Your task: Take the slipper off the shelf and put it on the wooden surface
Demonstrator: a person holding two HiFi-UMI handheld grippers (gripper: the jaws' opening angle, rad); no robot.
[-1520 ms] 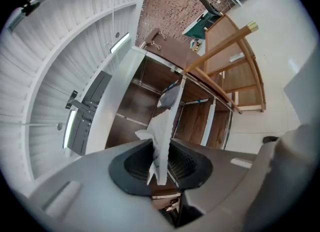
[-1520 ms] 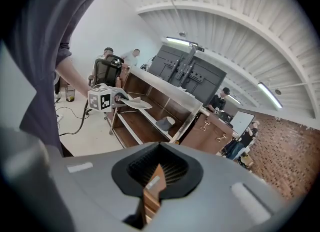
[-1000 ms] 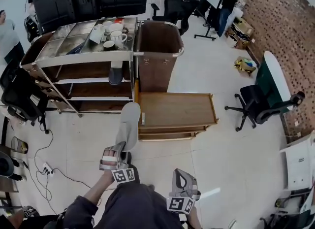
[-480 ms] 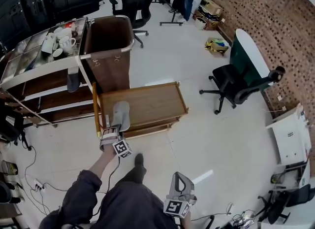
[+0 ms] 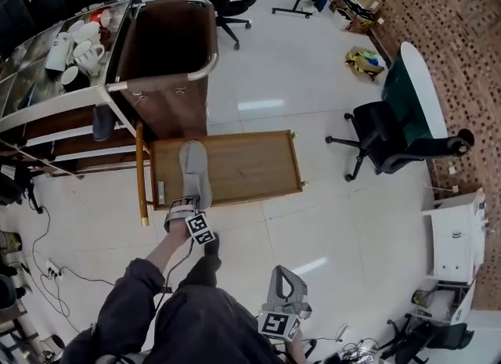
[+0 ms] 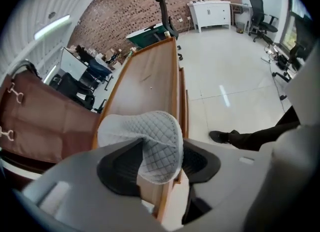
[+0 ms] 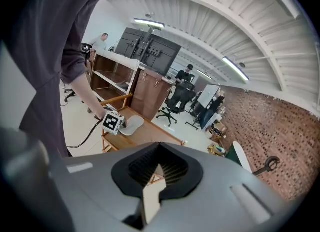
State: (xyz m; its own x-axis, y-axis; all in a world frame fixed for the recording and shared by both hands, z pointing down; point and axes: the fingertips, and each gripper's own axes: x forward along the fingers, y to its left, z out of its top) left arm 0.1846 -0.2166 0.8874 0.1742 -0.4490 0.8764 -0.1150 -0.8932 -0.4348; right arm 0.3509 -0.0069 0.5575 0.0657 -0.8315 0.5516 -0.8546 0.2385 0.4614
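Observation:
A grey quilted slipper (image 5: 194, 163) lies on the low wooden surface (image 5: 250, 168), toe pointing away from me. My left gripper (image 5: 186, 204) is at its heel, and the jaws are opening. In the left gripper view the curled heel (image 6: 152, 143) still sits between the two dark pads (image 6: 117, 168), which are loosening off it. My right gripper (image 5: 283, 290) hangs low by my leg, away from the platform. Its jaws are closed to a thin slit (image 7: 156, 175) with nothing in them. The right gripper view shows the slipper (image 7: 131, 124) from afar.
A brown bin cart (image 5: 168, 49) stands just behind the wooden platform. A shelf unit with mugs (image 5: 74, 45) is to its left. The platform has a wooden handle rail (image 5: 141, 171) on its left side. A black office chair (image 5: 383, 135) stands to the right. My shoe (image 6: 220, 136) is on the white floor.
The left gripper carried the slipper from in front of the shelves over to the wooden platform and set it down. The right gripper has barely moved.

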